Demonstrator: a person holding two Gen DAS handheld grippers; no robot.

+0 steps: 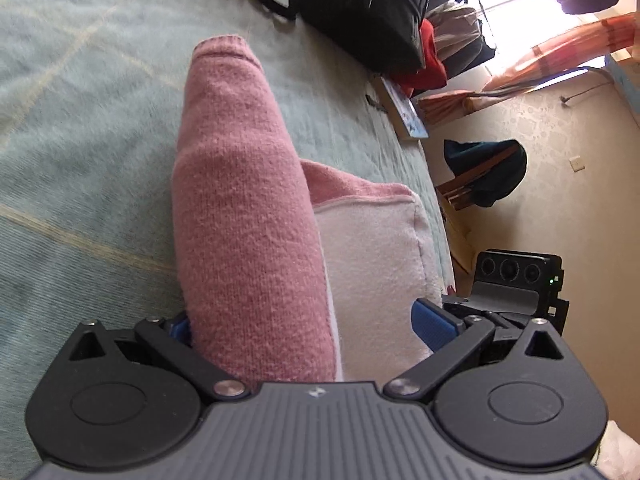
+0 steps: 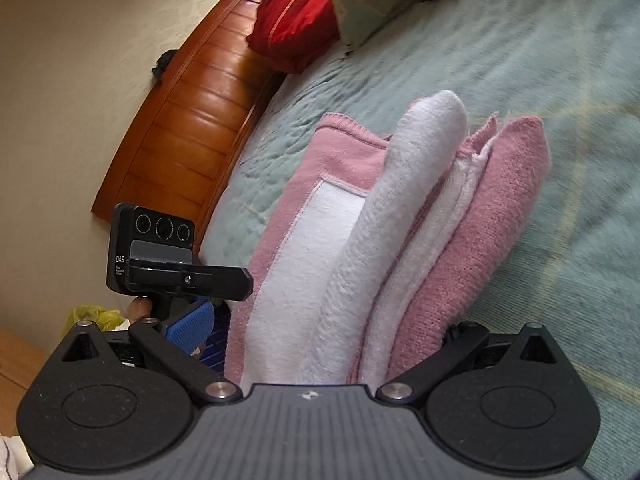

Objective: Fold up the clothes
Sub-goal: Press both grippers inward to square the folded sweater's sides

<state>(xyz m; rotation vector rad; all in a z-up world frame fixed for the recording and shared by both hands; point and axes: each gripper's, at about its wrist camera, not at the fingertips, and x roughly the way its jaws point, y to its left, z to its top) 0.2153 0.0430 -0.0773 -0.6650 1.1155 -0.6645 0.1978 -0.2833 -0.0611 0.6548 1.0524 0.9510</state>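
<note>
From my right wrist view I read "DAS" in white letters on the black boxy camera module (image 2: 120,258) of the other tongs; smaller print beneath is illegible.

**Pink on teal, basically**

The knit garment (image 1: 244,208) is dusty pink outside with a white fleecy lining (image 2: 360,248). The bedspread (image 1: 80,140) is pale teal with thin yellowish lines. Both hand-held grippers are black with blue ribbed pads (image 2: 192,326). Headboard (image 2: 180,120) is glossy reddish-brown wood, pillow (image 2: 292,20) bright red.
</note>
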